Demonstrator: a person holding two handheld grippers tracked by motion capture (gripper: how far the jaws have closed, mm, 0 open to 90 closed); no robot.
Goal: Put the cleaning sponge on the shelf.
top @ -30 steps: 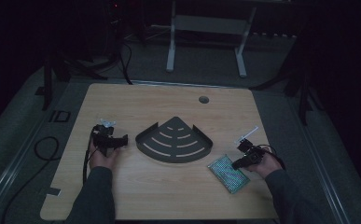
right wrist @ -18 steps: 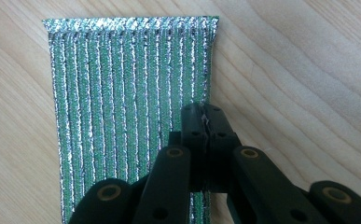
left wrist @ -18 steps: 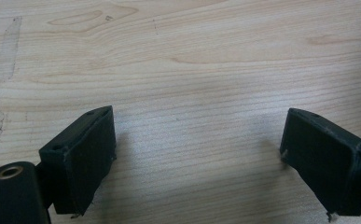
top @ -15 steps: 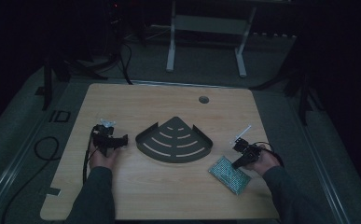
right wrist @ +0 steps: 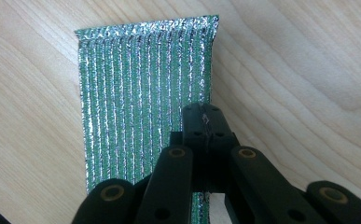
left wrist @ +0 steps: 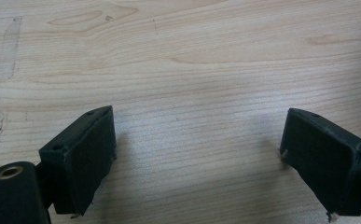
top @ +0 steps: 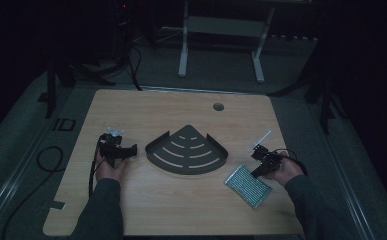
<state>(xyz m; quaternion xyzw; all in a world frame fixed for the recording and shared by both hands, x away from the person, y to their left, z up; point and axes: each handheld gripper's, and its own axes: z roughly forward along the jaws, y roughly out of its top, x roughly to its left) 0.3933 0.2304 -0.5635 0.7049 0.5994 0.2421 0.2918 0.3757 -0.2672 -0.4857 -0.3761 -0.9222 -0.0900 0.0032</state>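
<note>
**Right hand-held gripper pinches the green pad; left one waits**

At about 4 o'clock on the surface (top: 181, 210), the green glittering scouring pad (top: 248, 186) lies flat on the wood, near the front edge and well apart from the other things. The right hand-held gripper (top: 262, 161) is at its far right edge. In the right gripper view its jaws stand pressed together, and the pad (right wrist: 141, 93) passes under them, so I judge that the right hand-held gripper (right wrist: 201, 122) is clenched on the edge of the pad. I cannot tell for sure how much of the fabric is really between the jaws. Taking it at the edge makes sense, because a thin flat thing gives no other place to catch it.

At the centre of the surface stands a dark corner shelf (top: 187, 150), shaped like a fan, with curved slots and a low wall on its two straight sides. It is apart from both grippers. I judge that it is placed in the middle so that either hand can reach it, maybe to receive the pad.

At 9 o'clock the left hand-held gripper (top: 126, 150) rests close to the surface and points toward the shelf. In the left gripper view its jaws are wide apart, with bare wood between them: it is released and holds nothing.
</note>
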